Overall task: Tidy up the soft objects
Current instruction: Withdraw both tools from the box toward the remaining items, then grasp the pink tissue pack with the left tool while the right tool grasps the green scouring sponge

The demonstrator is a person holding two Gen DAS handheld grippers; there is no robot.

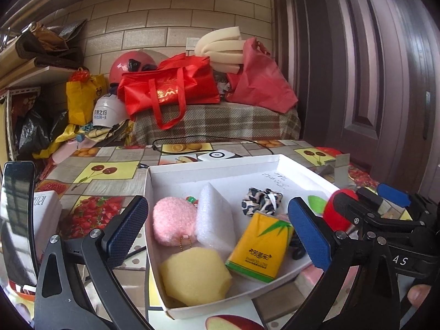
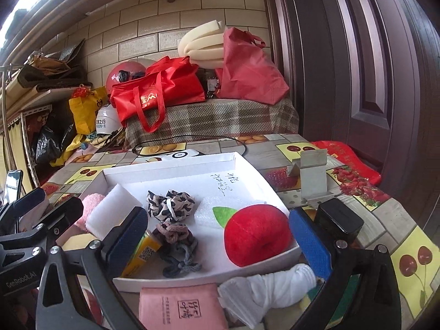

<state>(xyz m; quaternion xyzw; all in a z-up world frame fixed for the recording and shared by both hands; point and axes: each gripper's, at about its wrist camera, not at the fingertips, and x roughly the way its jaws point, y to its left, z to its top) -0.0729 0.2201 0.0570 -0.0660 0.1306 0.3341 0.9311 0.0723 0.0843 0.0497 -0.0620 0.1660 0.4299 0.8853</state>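
Right wrist view: your soft items are gathered in the white tray (image 2: 247,165), two still outside it.

Your right gripper (image 2: 217,236) hangs wide and empty by the tray's near edge, just above the rolled white cloth (image 2: 269,291) and pink packet (image 2: 178,308) on the surface, likely next to go in. Your left gripper (image 1: 220,233) is also wide, holding nothing, over the tissue pack (image 1: 258,247).

red apple sponge (image 2: 257,233), yellow sponge (image 1: 195,279), in white tray (image 1: 302,169)

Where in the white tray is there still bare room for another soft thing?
The far half of the white tray is bare, behind the scrunchie and red sponge apple. The near left corner is crowded: yellow sponge, pink puff, tissue pack.
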